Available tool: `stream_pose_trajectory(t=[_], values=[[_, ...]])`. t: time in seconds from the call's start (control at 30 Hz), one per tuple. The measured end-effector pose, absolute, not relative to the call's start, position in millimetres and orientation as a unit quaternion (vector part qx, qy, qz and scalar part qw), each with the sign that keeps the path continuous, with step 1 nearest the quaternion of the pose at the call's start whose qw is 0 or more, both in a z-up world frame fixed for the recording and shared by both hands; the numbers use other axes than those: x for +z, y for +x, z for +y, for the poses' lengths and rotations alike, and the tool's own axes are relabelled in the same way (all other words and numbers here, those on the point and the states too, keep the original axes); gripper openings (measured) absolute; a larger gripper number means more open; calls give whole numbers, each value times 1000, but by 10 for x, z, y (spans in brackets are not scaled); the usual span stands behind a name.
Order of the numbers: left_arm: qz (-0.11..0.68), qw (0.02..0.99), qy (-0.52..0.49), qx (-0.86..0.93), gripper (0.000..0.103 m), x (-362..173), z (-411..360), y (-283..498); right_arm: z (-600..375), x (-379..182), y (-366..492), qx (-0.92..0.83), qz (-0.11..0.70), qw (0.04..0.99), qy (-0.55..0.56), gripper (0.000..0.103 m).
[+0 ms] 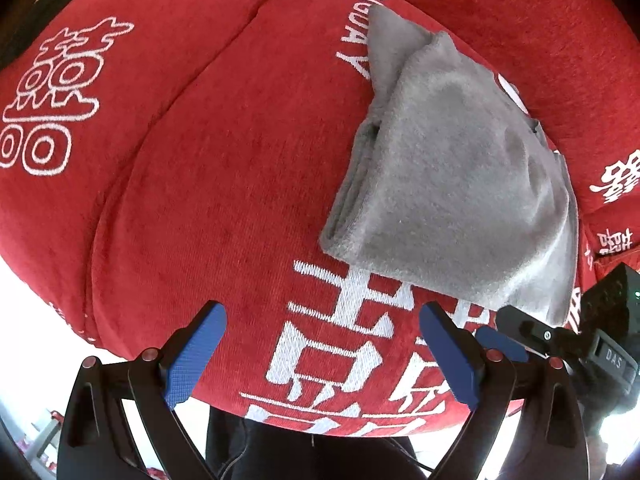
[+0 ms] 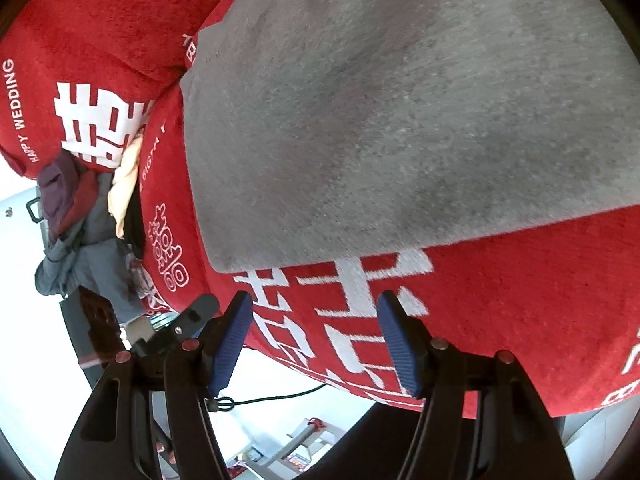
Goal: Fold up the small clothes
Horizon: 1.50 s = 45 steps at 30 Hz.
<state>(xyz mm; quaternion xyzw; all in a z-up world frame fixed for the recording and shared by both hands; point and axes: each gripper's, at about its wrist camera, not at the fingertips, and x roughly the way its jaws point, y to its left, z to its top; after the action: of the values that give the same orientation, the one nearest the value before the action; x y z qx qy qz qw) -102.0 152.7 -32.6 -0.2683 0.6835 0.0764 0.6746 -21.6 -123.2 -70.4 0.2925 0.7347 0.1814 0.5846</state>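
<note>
A grey fleece garment (image 1: 452, 184) lies folded into a compact bundle on a red sofa seat cushion (image 1: 224, 184) with white woven characters. In the right wrist view the same grey garment (image 2: 400, 120) fills the upper part, its near edge just ahead of the fingers. My left gripper (image 1: 322, 350) hovers open over the cushion's front, to the near left of the garment, with nothing between its blue pads (image 1: 192, 360). My right gripper (image 2: 316, 340) is open too, over the cushion's front edge, empty. The right gripper (image 1: 516, 340) also shows at the left wrist view's lower right.
A second red cushion (image 1: 60, 92) adjoins on the left and the red backrest (image 1: 520, 12) rises behind. A heap of clothes (image 2: 80, 216) lies beside the sofa at the left of the right wrist view. A cable (image 2: 280, 398) runs over the pale floor below.
</note>
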Motion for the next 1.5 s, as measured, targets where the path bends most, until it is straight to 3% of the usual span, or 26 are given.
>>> stream_pose_trajectory(t=[0.2,0.53,0.57,0.6,0.67,0.9,1.03,1.07,1.1,1.17,1.2,1.23,1.43,1.47,1.5], values=[[660,659,-357,53,98,-395,1652,-1094,-1242,-768,-203,188,721,579,332,68],[628,646,-434,12,98,-483,1508,-991,-1408,-1098,-258,140,650,541,515,68],[625,645,-440,11,98,-495,1469,-976,-1412,-1119,-256,136,646,537,525,62],[622,644,-444,10,98,-502,1458,-967,-1415,-1137,-246,131,645,535,530,41],[616,643,-456,10,98,-521,1425,-951,-1422,-1165,-211,126,647,531,533,14],[574,621,-533,26,98,-665,1295,-807,-1431,-804,-18,195,621,549,524,11],[562,652,-504,78,97,-612,1269,-614,-1404,-711,27,211,631,555,499,11],[565,663,-483,92,83,-587,1267,-560,-1366,-709,30,212,637,557,490,11],[570,673,-460,106,57,-562,1262,-509,-1361,-714,26,213,646,559,475,11],[589,689,-404,119,25,-560,1237,-384,-1358,-720,2,217,662,558,451,11],[590,695,-393,120,16,-553,1234,-356,-1351,-726,-12,219,669,558,440,11],[590,704,-376,122,15,-525,1226,-327,-1348,-705,-20,220,681,558,420,11],[581,794,-154,97,15,-149,783,-156,-1435,-238,204,239,712,606,264,18],[575,804,-120,87,15,-106,705,-147,-1418,-133,327,244,710,616,238,40],[567,816,-82,74,15,-59,604,-137,-1373,-41,488,248,711,623,212,74]])
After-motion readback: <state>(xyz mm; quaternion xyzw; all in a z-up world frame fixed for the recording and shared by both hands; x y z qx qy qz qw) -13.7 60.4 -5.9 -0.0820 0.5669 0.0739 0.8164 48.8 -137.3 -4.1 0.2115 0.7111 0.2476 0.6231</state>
